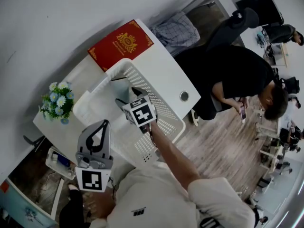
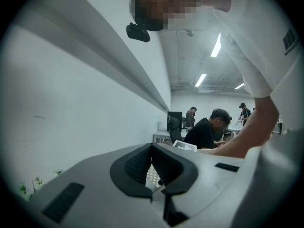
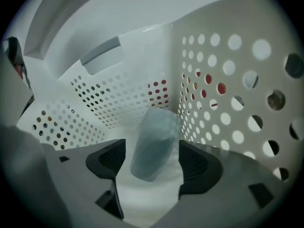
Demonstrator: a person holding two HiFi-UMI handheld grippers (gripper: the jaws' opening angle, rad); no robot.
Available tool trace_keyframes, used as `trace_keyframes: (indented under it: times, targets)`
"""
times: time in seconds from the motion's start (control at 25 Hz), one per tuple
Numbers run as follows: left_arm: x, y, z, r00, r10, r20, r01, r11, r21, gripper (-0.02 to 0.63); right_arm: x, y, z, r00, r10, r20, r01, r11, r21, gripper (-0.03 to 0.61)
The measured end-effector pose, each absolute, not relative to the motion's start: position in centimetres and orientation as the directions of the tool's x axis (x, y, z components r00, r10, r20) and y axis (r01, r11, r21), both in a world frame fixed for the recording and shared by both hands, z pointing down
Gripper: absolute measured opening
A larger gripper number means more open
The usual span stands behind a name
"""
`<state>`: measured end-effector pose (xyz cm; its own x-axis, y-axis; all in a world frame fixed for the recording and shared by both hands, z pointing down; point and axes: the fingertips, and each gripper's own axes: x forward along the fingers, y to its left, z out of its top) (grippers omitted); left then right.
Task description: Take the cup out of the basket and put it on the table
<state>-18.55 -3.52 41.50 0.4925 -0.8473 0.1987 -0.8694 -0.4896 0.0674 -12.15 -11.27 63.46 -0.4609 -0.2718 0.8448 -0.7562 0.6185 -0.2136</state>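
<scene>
The right gripper (image 3: 153, 161), jaws wide apart, straddles the pale blue cup (image 3: 154, 137) without pressing it. The cup leans, it seems, in a corner of the basket (image 3: 228, 80). Likely light, smooth, slippery plastic: clamp its mid-body gently.

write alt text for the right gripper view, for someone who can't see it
A pale blue cup sits between the open jaws of the right gripper, with a gap on each side, so neither pad touches it. All around is the inside of a white basket with round holes in its walls.
</scene>
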Motion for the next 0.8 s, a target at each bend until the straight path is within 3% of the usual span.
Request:
trace_keyframes:
  times: [0.8]
  targets:
    - [-18.5, -3.5, 41.8, 0.491, -0.847, 0.206, -0.871, -0.487, 0.071, 0.009, -12.9, -11.8, 66.9, -0.433, -0.251, 0.866, -0.784, 0.579, -0.224, 0.339]
